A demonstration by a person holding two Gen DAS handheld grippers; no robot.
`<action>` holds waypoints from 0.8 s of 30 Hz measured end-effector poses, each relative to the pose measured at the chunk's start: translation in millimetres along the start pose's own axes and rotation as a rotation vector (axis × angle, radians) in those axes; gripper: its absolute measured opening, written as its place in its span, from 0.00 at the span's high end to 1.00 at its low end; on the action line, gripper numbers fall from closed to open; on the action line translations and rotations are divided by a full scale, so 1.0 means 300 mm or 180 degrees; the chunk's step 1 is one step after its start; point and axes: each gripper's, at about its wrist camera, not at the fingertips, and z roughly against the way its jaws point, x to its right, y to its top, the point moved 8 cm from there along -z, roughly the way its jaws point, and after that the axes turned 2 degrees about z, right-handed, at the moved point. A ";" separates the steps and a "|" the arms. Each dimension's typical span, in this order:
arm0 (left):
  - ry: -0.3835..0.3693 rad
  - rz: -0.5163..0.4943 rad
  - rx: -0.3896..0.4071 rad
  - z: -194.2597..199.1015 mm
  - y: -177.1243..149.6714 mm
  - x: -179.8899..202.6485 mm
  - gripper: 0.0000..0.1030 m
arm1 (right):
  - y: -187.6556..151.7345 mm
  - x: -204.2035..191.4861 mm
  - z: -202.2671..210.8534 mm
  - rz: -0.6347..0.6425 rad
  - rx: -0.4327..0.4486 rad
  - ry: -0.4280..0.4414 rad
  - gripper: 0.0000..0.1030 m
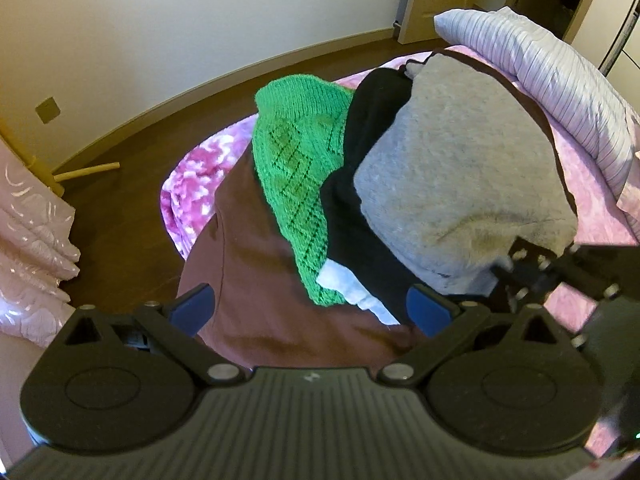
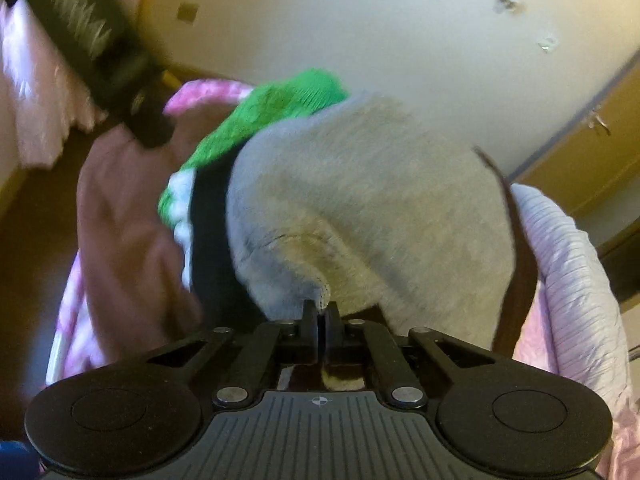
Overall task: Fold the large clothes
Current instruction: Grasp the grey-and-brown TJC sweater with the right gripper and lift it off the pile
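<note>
A pile of clothes lies on a bed with a pink patterned bedspread (image 1: pixel 188 184): a grey fleece garment (image 1: pixel 452 168) on top at the right, a black garment (image 1: pixel 360 184) beside it, a green knitted sweater with a diamond pattern (image 1: pixel 300 160) to the left of that, and a white piece of cloth (image 1: pixel 352 292) peeking out below the green knit, all resting on a large maroon garment (image 1: pixel 256 272) that spreads toward the near edge. A lilac striped pillow (image 1: pixel 552 92) sits behind the pile. The left tool (image 1: pixel 308 312) hangs above the maroon garment with its blue-padded fingers (image 1: pixel 192 308) spread wide and nothing between them. The right tool (image 2: pixel 321 320) has its fingers pressed together, pinching the lower hem of the grey fleece garment (image 2: pixel 360 208); from the left wrist view its black body (image 1: pixel 548 272) shows at the fleece's near edge. The right wrist view is blurred. Brown floor (image 1: pixel 120 208) and a cream wall (image 1: pixel 180 20) lie beyond the bed.
</note>
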 end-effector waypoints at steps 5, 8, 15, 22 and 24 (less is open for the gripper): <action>-0.0074 -0.0115 0.0149 0.053 0.055 0.017 0.03 | 0.113 0.270 0.175 -0.1140 0.0500 -0.0081 1.00; -0.0161 -0.0215 0.0291 0.107 0.101 0.056 0.03 | 0.165 0.477 0.337 -0.1746 0.0901 -0.0293 1.00; -0.0439 -0.0532 0.0705 0.286 0.194 0.242 0.03 | 0.168 0.817 0.778 -0.2495 0.1678 -0.0853 1.00; -0.0829 -0.0948 0.1008 0.485 0.159 0.496 0.03 | 0.063 0.936 1.309 -0.2618 0.2296 -0.1440 1.00; -0.0968 -0.1095 0.1064 0.547 0.122 0.582 0.03 | 0.009 0.945 1.482 -0.2651 0.2434 -0.1572 1.00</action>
